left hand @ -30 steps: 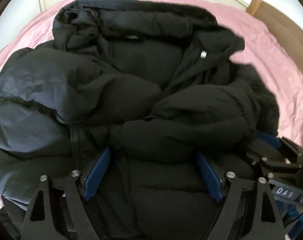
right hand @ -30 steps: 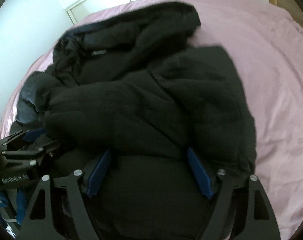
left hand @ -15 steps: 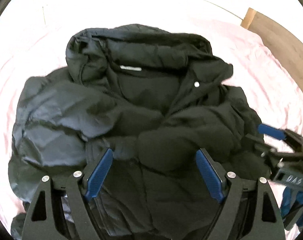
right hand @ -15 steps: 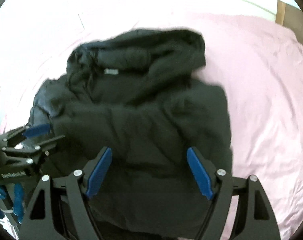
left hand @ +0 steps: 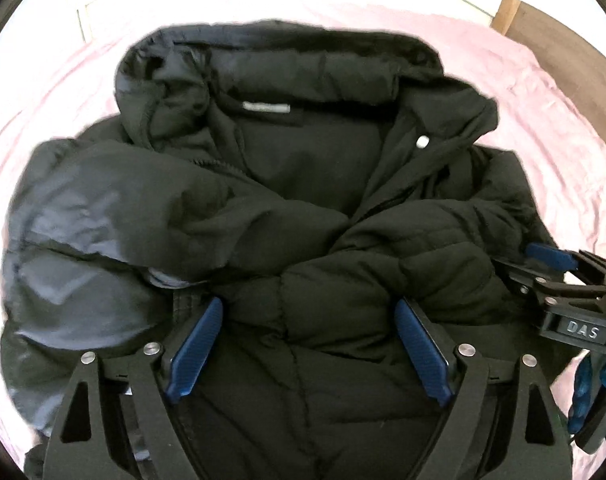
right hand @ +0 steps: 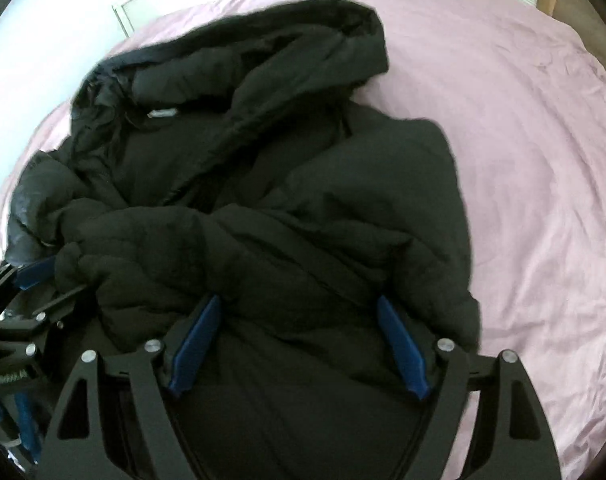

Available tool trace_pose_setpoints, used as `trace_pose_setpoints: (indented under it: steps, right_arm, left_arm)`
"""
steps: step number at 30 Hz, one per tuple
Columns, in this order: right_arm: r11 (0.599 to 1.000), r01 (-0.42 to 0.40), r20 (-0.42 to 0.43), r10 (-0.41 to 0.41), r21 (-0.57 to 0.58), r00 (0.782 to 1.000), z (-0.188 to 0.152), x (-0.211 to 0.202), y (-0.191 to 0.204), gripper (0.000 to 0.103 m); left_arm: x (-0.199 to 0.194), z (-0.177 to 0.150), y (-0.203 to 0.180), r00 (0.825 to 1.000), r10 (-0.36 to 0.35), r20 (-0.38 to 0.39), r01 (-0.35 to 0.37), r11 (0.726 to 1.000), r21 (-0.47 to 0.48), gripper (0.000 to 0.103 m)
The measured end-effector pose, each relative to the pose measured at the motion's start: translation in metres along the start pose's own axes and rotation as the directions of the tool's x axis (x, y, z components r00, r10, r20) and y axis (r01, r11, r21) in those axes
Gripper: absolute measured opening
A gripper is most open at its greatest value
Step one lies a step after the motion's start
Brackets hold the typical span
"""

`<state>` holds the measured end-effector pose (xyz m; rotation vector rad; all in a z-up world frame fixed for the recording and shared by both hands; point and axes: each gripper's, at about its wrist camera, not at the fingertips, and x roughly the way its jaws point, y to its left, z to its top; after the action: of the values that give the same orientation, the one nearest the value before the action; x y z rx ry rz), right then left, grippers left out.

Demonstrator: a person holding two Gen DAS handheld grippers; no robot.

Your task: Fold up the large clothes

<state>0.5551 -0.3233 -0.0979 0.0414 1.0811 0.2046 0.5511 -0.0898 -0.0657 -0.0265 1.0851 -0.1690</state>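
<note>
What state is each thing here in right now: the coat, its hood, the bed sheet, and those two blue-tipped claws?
Black puffer jacket: front open, sleeves crossed over its body.
Hood: spread flat above the collar.
Pink sheet: wrinkled under the jacket.
Left gripper: open, gripping nothing.
Right gripper: open, gripping nothing.

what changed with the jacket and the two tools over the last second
Both tools pulled back and up from the black puffer jacket: a second ago it filled each view, now more pink sheet shows around it. The left tool and right tool took hold of nothing; their blue pads stand wide apart. The jacket lies as before, sleeves folded across the front, hood at the far end.
</note>
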Motion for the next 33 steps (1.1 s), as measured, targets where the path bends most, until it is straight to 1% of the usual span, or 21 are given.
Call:
trace_pose_setpoints:
  steps: [2,6,7,9,10,12,13,17,21,24,26,27,28,29,30,31,33]
  right_arm:
    - [1.0,-0.004,0.03,0.004,0.008,1.0,-0.01,-0.024,0.0,0.08]
    - [0.999,-0.027,0.055,0.024,0.043,0.998,-0.038,-0.057,0.0,0.08]
    - [0.998,-0.035,0.051,0.033,0.054,0.998,-0.045,-0.06,-0.001,0.08]
    - [0.998,-0.032,0.023,0.03,0.058,0.999,-0.056,-0.054,0.0,0.08]
    - [0.998,-0.022,-0.002,0.022,0.059,1.0,-0.059,-0.046,0.001,0.08]
    - [0.997,-0.019,-0.037,0.022,0.07,0.999,-0.067,-0.037,0.0,0.08]
    - [0.997,-0.018,-0.043,0.022,0.076,0.999,-0.068,-0.035,-0.001,0.08]
    - [0.994,-0.048,-0.022,0.05,0.093,0.999,-0.062,-0.044,-0.002,0.08]
    - [0.989,-0.101,0.032,0.098,0.108,0.995,-0.04,-0.061,-0.01,0.08]
    - [0.982,-0.138,0.085,0.128,0.127,0.988,-0.014,-0.071,-0.022,0.081]
    - [0.974,-0.169,0.122,0.151,0.153,0.981,0.009,-0.072,-0.031,0.09]
    - [0.968,-0.186,0.143,0.163,0.167,0.976,0.024,-0.072,-0.037,0.092]
    - [0.964,-0.196,0.159,0.169,0.178,0.973,0.036,-0.072,-0.042,0.094]
    - [0.958,-0.211,0.178,0.177,0.193,0.968,0.05,-0.07,-0.048,0.095]
    - [0.946,-0.24,0.201,0.197,0.22,0.96,0.068,-0.066,-0.056,0.095]
    - [0.932,-0.265,0.22,0.213,0.247,0.952,0.083,-0.061,-0.064,0.096]
    - [0.913,-0.285,0.248,0.215,0.293,0.945,0.111,-0.05,-0.074,0.098]
  left_arm:
    - [-0.016,-0.002,0.0,1.0,0.002,0.027,-0.002,1.0,0.01,0.087]
    - [-0.044,-0.014,0.001,0.998,-0.011,0.067,0.01,1.0,0.018,0.087]
    - [-0.049,-0.021,0.003,0.997,-0.009,0.07,0.007,1.0,0.018,0.087]
    - [-0.046,-0.029,0.005,0.999,-0.01,0.047,0.009,1.0,0.022,0.087]
    - [-0.037,-0.033,0.008,1.0,-0.001,0.013,0.001,1.0,0.024,0.087]
    - [-0.025,-0.04,0.012,0.999,-0.014,-0.042,0.014,1.0,0.013,0.087]
    - [-0.024,-0.041,0.014,0.999,-0.027,-0.046,0.027,1.0,0.005,0.087]
    - [-0.043,-0.032,0.022,0.999,-0.053,-0.005,0.053,0.998,0.022,0.087]
    - [-0.058,-0.01,0.045,0.993,-0.111,0.032,0.111,0.994,-0.011,0.087]
    - [-0.065,0.021,0.071,0.984,-0.171,0.052,0.174,0.983,-0.062,0.09]
    - [-0.063,0.052,0.092,0.975,-0.211,0.067,0.217,0.97,-0.11,0.09]
    - [-0.063,0.06,0.097,0.973,-0.217,0.073,0.225,0.967,-0.119,0.09]
    - [-0.061,0.079,0.11,0.971,-0.223,0.089,0.234,0.962,-0.141,0.091]
    - [-0.058,0.091,0.117,0.968,-0.23,0.098,0.243,0.957,-0.156,0.091]
    - [-0.054,0.107,0.127,0.964,-0.244,0.107,0.26,0.95,-0.174,0.092]
    - [-0.05,0.12,0.134,0.964,-0.24,0.113,0.258,0.949,-0.184,0.092]
    - [-0.043,0.14,0.147,0.963,-0.237,0.127,0.258,0.945,-0.202,0.093]
